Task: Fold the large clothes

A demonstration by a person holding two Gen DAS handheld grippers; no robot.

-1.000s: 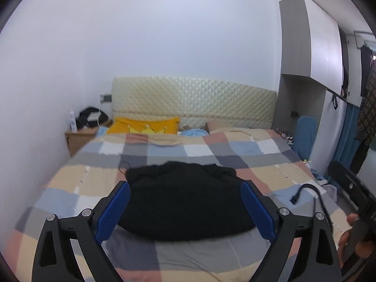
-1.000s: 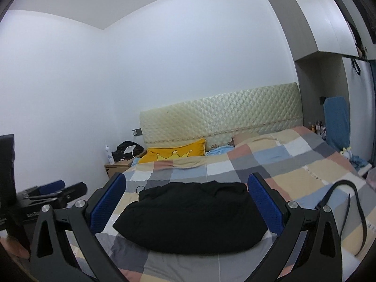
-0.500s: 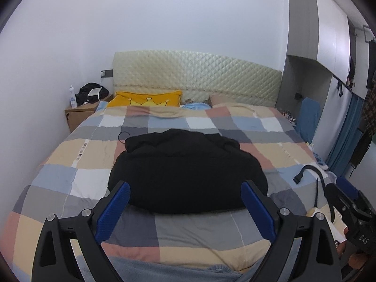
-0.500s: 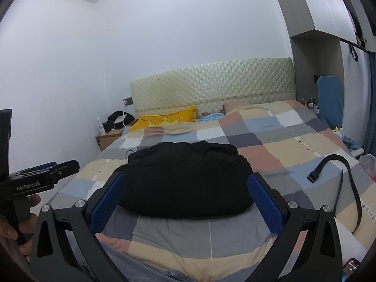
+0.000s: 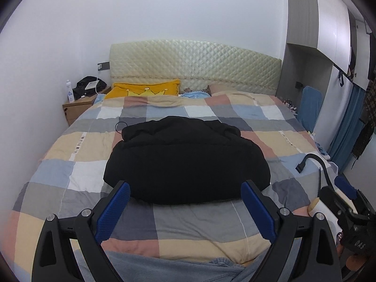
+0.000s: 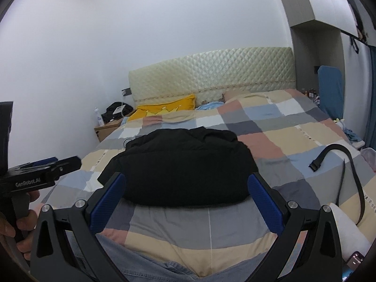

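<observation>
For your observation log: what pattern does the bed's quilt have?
The quilt is checked in beige, grey, blue, pink and white; left wrist view shows it best.

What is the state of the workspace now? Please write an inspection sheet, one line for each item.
Surface: bed with checked quilt, lightly wrinkled.
Job's things: black garment lies bunched in the middle of the quilt, not held.
Clutter: black strap on the quilt to the right; yellow pillow at the headboard; phone near the lower right corner.
Grippers: left gripper and right gripper both open, above the near edge, touching nothing.
Cables: thin black loop beside the garment.
Surroundings: nightstand with bottle and dark bag; wardrobe at right.
</observation>
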